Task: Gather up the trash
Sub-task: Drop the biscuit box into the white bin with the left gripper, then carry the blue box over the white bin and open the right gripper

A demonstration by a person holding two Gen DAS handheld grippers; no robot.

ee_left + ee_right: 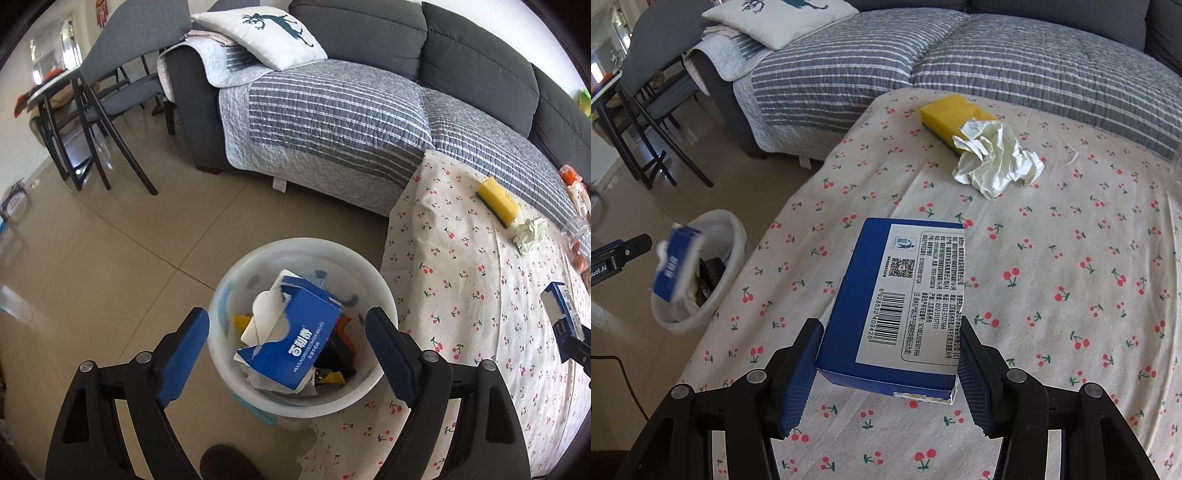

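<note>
Left wrist view: the left gripper (288,354) hangs wide open and empty above the white bin (301,325) on the floor, where a torn blue box (291,343) lies on the trash.

Right wrist view: the right gripper (888,365) clamps a blue carton (897,295) above the cherry-print cloth (1071,295). It should carry the carton left, centre it over the bin's rim, then release. Crumpled paper (995,157) waits farther off.
</note>
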